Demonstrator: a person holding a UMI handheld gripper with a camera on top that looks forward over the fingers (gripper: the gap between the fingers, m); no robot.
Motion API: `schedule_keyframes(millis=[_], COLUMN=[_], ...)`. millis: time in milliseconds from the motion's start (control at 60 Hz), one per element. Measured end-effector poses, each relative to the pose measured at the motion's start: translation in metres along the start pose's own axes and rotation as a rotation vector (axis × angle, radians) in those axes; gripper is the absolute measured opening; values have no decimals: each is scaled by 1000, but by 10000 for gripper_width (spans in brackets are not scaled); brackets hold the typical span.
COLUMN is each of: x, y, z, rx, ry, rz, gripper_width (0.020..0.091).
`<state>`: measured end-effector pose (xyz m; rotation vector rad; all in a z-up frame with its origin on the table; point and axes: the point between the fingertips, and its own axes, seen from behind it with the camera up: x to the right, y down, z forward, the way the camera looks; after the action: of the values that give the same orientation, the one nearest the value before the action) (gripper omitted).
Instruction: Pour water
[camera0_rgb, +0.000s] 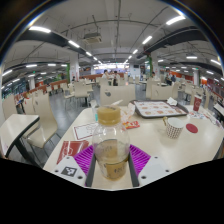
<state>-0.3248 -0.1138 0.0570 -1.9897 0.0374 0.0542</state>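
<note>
A clear glass bottle with yellowish liquid stands upright between my gripper's purple pads, which press on its sides. It hides the space straight ahead of the fingers on the white table. Beyond the bottle, right of the fingers, stands a white paper cup with a patterned band.
A dark tray lies at the table's far right side. A small red packet lies ahead of the bottle, a paper sheet to its left, a red-and-white card near the left finger. Chairs and tables fill the hall behind.
</note>
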Motion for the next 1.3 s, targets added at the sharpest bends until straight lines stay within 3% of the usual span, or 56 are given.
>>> schedule_keyframes(millis=[250,417,667,833,1067,1300], x=[2,-3,18,51,131,157], y=[-3,-30,-148,-190,-179,-135], z=[8,2,15,39,78,97], rx=[6,19,123,94,75,24], ry=[-2,-65,-243,-421,-520,-518], rz=[-21,37,479,1042,1729,2003], gripper_width=[366,365,366,366,364,365])
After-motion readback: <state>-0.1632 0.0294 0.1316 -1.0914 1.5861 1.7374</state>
